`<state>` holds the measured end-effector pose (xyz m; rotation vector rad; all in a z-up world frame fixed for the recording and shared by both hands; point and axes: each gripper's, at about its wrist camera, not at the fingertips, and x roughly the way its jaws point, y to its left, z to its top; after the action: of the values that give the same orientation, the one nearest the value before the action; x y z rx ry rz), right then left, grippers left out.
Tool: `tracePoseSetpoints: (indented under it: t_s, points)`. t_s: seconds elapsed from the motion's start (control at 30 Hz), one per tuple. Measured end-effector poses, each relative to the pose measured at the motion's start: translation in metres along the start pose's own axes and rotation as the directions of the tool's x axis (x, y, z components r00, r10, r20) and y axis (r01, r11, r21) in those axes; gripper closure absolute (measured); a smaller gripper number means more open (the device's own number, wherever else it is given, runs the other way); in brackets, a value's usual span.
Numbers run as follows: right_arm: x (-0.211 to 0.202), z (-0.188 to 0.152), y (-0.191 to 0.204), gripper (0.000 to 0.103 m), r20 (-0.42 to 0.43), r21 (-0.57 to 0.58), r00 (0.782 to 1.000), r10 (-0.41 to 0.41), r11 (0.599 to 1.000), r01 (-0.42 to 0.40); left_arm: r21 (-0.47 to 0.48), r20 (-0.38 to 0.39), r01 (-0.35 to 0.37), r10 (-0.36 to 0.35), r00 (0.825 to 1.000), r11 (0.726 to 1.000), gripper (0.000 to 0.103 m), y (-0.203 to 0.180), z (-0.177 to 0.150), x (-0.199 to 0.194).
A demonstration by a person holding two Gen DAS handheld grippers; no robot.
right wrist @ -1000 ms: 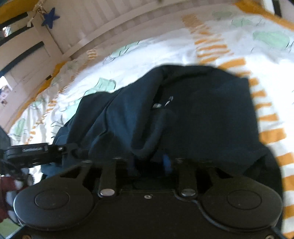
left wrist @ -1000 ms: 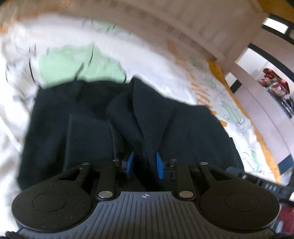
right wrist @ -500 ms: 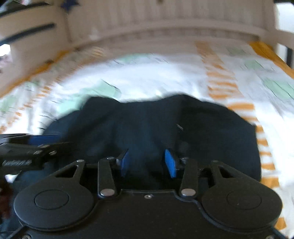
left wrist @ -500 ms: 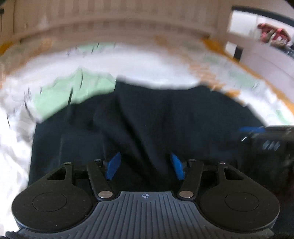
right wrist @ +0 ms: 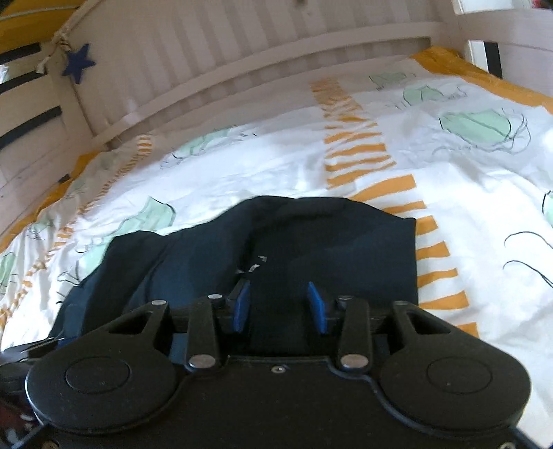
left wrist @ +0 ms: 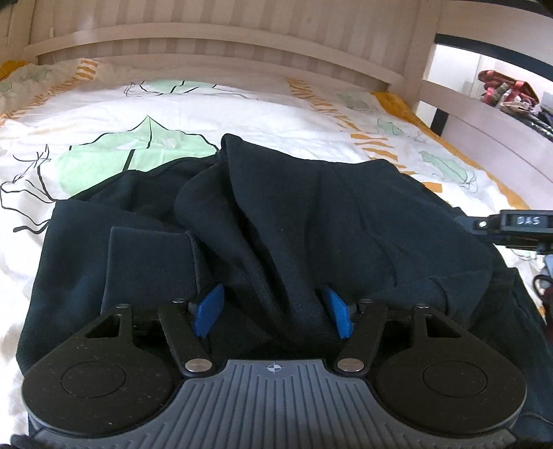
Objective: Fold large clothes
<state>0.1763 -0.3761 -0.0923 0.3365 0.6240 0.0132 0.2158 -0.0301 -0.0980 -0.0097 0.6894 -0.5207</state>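
Left gripper, jaws opening, straddles a raised fold of the dark garment without pinching it. Right gripper seems parted too, above the garment, which lies mid-bedspread.

A bed covered by a white duvet printed with pale green leaves and orange dashes fills the scene. Behind it stands a pale, whitewashed wooden headboard of vertical slats, with a curved side rail of the same wood running along one edge. A dark blue felt star hangs from a cord on the corner post. Beyond the rail, a heap of red and patterned fabric lies on a shelf. Soft daylight brightens the duvet, and an orange border trims its far edge.
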Motion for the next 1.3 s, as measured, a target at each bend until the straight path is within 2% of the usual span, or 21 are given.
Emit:
tracePoseSetpoints:
  t_s: [0.13,0.3,0.33,0.43,0.5,0.57,0.67,0.73,0.77,0.8,0.9,0.97,1.0,1.1,1.13,1.17,1.3]
  points:
    - [0.010,-0.001,0.011,0.055,-0.025,-0.056,0.999,0.045,0.997,-0.046,0.002,0.005,-0.001,0.001,1.000,1.000,0.041,-0.001,-0.001,0.001]
    - [0.025,-0.001,0.033,0.055,-0.060,-0.117,0.997,0.053,0.991,-0.060,0.004,0.006,-0.001,0.001,1.000,1.000,0.041,-0.001,-0.001,0.001]
    - [0.026,-0.001,0.036,0.058,-0.063,-0.125,0.997,0.053,0.990,-0.060,0.004,0.006,0.000,0.000,1.000,1.000,0.041,-0.001,-0.001,0.001]
    - [0.021,-0.002,0.047,0.087,-0.035,-0.181,0.998,0.057,0.981,-0.062,0.004,0.006,0.000,0.000,1.000,1.000,0.041,-0.001,-0.001,0.001]
    - [0.006,-0.002,0.054,0.090,0.050,-0.234,0.999,0.007,0.972,0.005,0.001,0.008,0.003,-0.003,1.000,1.000,0.040,-0.001,-0.001,0.001]
    - [-0.003,0.002,0.045,0.091,0.099,-0.186,0.995,-0.030,0.981,0.048,0.004,0.008,0.011,-0.011,1.000,1.000,0.036,-0.002,-0.002,0.002]
    - [0.014,-0.002,0.021,0.091,0.013,-0.067,0.996,-0.083,0.994,0.084,0.014,0.008,0.007,-0.007,1.000,1.000,0.035,-0.004,-0.002,0.002]
    - [0.029,-0.011,0.009,0.090,-0.057,-0.007,0.994,-0.089,0.996,0.089,0.010,0.009,0.010,-0.010,1.000,1.000,0.035,-0.003,-0.002,0.002]
    - [0.030,-0.013,0.004,0.090,-0.051,0.032,0.995,-0.082,0.996,0.083,0.009,0.009,0.011,-0.011,1.000,1.000,0.035,-0.003,-0.002,0.002]
    - [0.029,-0.014,0.002,0.089,-0.043,0.057,0.996,-0.081,0.995,0.084,0.011,0.009,0.009,-0.009,1.000,1.000,0.035,-0.003,-0.002,0.002]
    - [0.024,-0.014,-0.001,0.075,-0.034,0.081,0.996,-0.080,0.993,0.083,0.022,0.001,0.001,-0.001,1.000,1.000,0.035,-0.004,-0.001,0.002]
    - [0.014,-0.013,0.000,0.053,-0.024,0.072,0.995,-0.096,0.993,0.097,0.027,-0.022,-0.006,0.007,1.000,1.000,0.033,-0.006,0.004,-0.002]
    - [0.007,-0.011,0.001,0.050,-0.016,0.067,0.995,-0.101,0.993,0.102,0.027,-0.031,-0.007,0.008,0.999,1.000,0.032,-0.007,0.005,-0.006]
    - [-0.016,-0.006,0.002,0.038,0.004,0.064,0.996,-0.093,0.994,0.092,0.019,-0.014,0.004,-0.004,1.000,1.000,0.023,-0.009,0.007,-0.028]
    - [-0.024,-0.006,0.002,0.031,0.009,0.060,0.996,-0.090,0.994,0.090,0.022,-0.010,0.009,-0.009,1.000,1.000,0.017,-0.009,0.006,-0.038]
    - [-0.032,-0.006,0.001,0.027,0.012,0.056,0.996,-0.088,0.995,0.088,0.027,-0.011,0.011,-0.011,1.000,1.000,0.012,-0.009,0.005,-0.046]
    - [-0.066,-0.015,-0.001,0.022,0.009,0.041,0.996,-0.088,0.995,0.088,0.008,-0.018,0.010,-0.010,1.000,1.000,0.007,-0.006,-0.004,-0.080]
